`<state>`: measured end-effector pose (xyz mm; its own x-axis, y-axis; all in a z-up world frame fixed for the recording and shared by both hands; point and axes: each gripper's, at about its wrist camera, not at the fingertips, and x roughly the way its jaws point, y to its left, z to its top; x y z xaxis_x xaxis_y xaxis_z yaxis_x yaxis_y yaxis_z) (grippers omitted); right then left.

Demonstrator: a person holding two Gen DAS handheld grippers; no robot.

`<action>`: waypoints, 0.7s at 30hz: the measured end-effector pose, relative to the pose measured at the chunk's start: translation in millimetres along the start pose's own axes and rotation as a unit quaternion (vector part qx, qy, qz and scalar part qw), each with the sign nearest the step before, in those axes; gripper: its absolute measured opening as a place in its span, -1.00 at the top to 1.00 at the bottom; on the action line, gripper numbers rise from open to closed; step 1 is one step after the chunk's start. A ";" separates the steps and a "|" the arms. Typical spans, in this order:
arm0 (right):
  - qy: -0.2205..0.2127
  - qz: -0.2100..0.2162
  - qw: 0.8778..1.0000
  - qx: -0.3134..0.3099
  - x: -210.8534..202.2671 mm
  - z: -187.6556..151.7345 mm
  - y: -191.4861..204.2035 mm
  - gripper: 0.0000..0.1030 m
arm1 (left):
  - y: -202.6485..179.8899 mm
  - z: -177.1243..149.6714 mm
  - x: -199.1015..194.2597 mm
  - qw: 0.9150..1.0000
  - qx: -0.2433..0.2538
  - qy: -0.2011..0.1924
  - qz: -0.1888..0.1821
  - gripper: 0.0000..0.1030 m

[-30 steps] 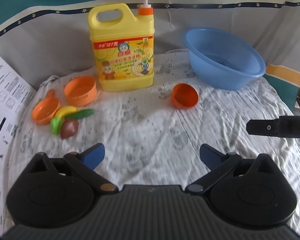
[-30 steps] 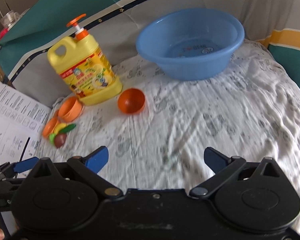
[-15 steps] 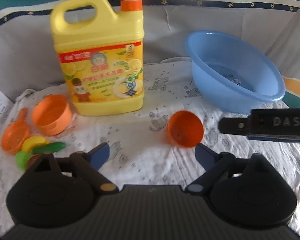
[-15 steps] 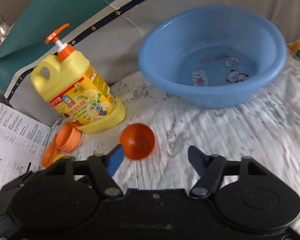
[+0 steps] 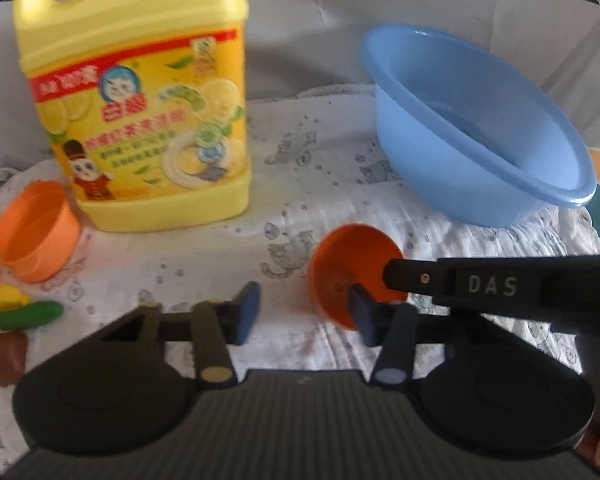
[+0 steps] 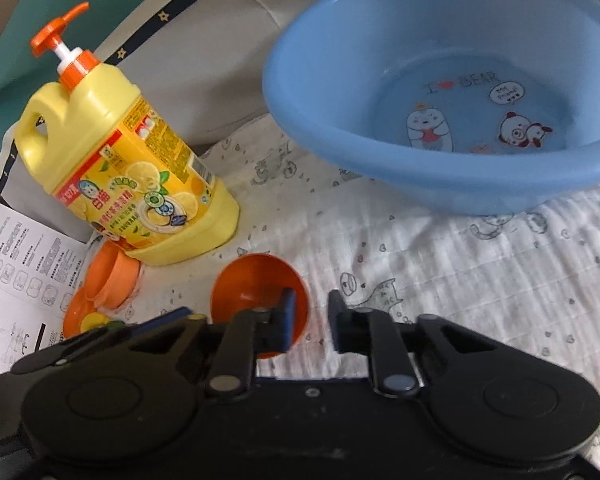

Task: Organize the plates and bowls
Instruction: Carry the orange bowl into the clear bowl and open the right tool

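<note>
A small dark-orange bowl (image 5: 348, 268) (image 6: 256, 284) lies tipped on the patterned cloth. My right gripper (image 6: 310, 316) is partly closed, its left finger inside the bowl's mouth and its right finger outside the rim. One of its fingers (image 5: 420, 278) reaches into the bowl in the left wrist view. My left gripper (image 5: 304, 312) is open just left of the bowl. A lighter orange bowl (image 5: 36, 232) (image 6: 112, 276) lies on its side by the bottle. An orange plate (image 6: 78, 314) lies beside it.
A big yellow detergent bottle (image 5: 140, 92) (image 6: 128, 168) stands at the back left. A blue basin (image 5: 476, 128) (image 6: 452, 92) sits at the back right. Toy food (image 5: 16, 316) lies at the left, beside a printed sheet (image 6: 16, 264).
Both grippers moved forward to the dark-orange bowl. The right gripper's jaws narrowed around the bowl's rim. The left gripper's jaws also narrowed somewhat.
</note>
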<state>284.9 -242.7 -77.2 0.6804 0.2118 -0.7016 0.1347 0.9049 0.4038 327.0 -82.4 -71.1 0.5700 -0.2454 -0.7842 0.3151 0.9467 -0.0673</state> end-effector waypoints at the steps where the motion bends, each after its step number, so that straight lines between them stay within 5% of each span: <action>1: 0.001 -0.001 1.000 -0.003 2.1 -0.5 0.8 0.85 | -1.3 -0.6 2.6 1.000 0.002 0.003 -0.002 0.40; 5: 0.005 0.000 1.000 -0.010 8.2 -3.5 3.1 0.90 | -7.2 -3.3 8.9 1.000 0.019 0.010 -0.005 0.75; 21: 0.004 0.011 0.999 -0.030 -17.6 -13.2 19.2 0.90 | -6.8 -8.2 -23.4 1.000 0.020 0.005 -0.005 0.78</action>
<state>266.0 -224.1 -64.9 0.6772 0.2353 -0.6972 0.0752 0.9204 0.3836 305.3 -81.4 -57.4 0.5594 -0.2523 -0.7895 0.3513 0.9349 -0.0499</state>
